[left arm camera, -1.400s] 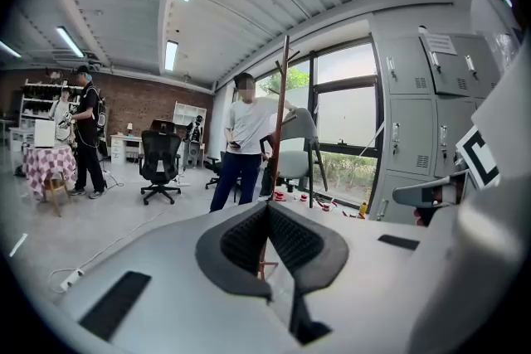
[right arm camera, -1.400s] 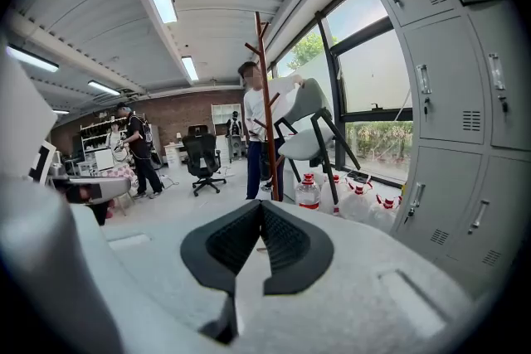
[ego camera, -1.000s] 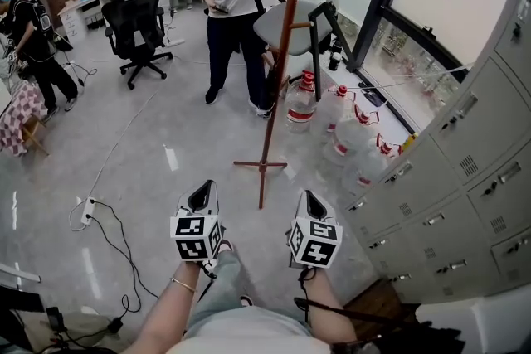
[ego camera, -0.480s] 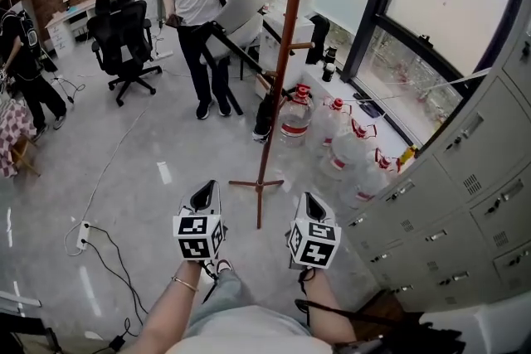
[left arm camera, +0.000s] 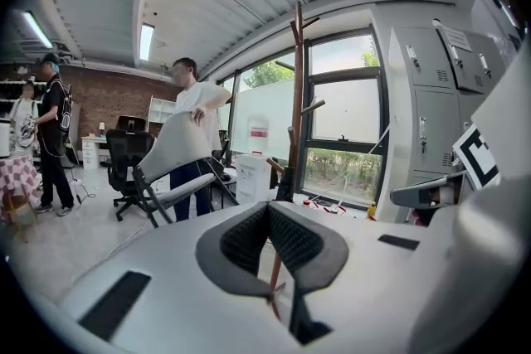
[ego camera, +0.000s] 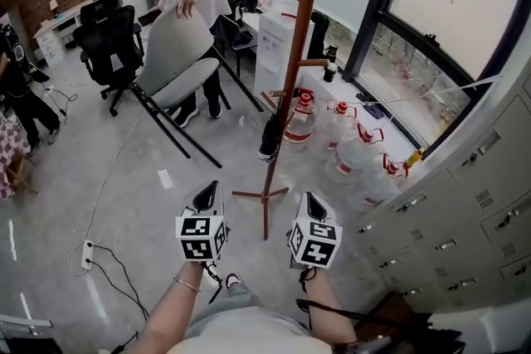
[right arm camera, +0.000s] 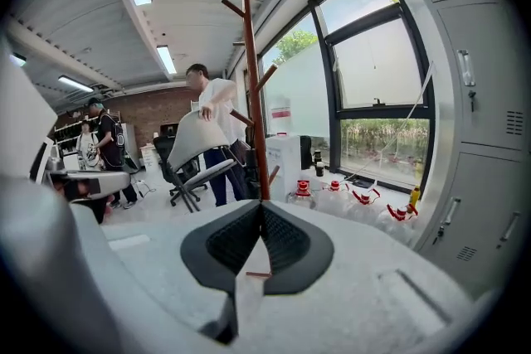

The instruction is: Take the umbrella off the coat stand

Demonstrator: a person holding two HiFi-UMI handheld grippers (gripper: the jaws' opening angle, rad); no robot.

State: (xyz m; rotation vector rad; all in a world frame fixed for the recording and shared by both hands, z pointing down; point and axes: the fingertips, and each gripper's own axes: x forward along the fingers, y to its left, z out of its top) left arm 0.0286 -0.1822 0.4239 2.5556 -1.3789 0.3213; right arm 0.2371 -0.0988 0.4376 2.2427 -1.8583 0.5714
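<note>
Left gripper (ego camera: 207,196) and right gripper (ego camera: 314,203): ribbed black jaws pinched shut, empty. Slim wooden stand (ego camera: 292,79), dark umbrella (ego camera: 269,138) hanging.

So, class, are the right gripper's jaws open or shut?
Shut: the right gripper has its jaw tips touching in its own view, and nothing is held between them.
</note>
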